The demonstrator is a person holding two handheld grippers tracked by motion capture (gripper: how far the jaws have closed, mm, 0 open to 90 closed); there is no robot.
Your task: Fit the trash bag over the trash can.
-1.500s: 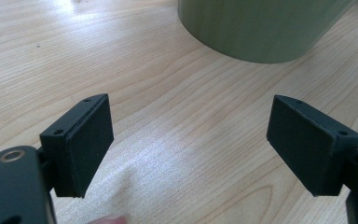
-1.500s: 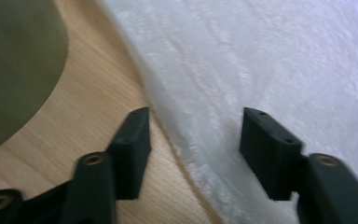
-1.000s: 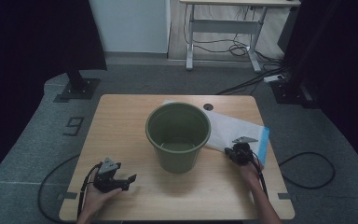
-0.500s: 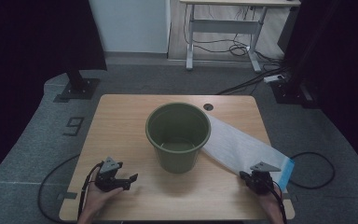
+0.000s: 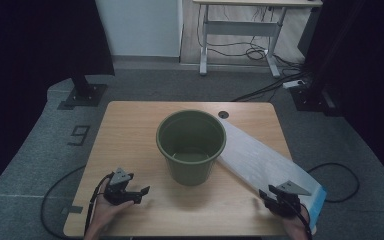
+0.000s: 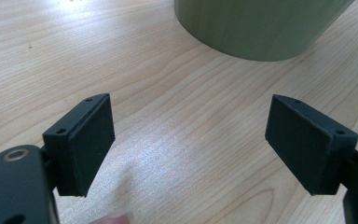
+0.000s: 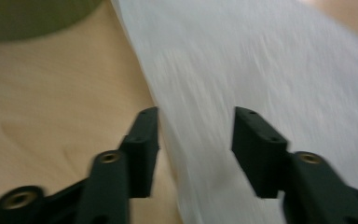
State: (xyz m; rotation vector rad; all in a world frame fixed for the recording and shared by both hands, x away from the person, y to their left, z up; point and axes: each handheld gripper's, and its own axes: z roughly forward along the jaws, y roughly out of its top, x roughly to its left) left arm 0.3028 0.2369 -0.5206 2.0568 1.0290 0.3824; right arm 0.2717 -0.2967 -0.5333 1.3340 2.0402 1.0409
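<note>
1 green bucket, 1 white bag, 2 grippers

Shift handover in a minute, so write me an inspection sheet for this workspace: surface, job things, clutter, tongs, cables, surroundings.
Surface: wooden table, a round hole near its far edge.
Job's things: green bucket upright mid-table, looks empty; white plastic bag stretched flat from behind the bucket to the near right corner, its blue edge overhanging.
Clutter: nothing seen.
Tongs: left tongs open above bare wood near the bucket; right tongs open over the bag's edge, view blurred.
Cables: black cable trailing on the floor at left, another looped at right.
Surroundings: grey carpet, white desk behind, dark curtains at both sides.
</note>
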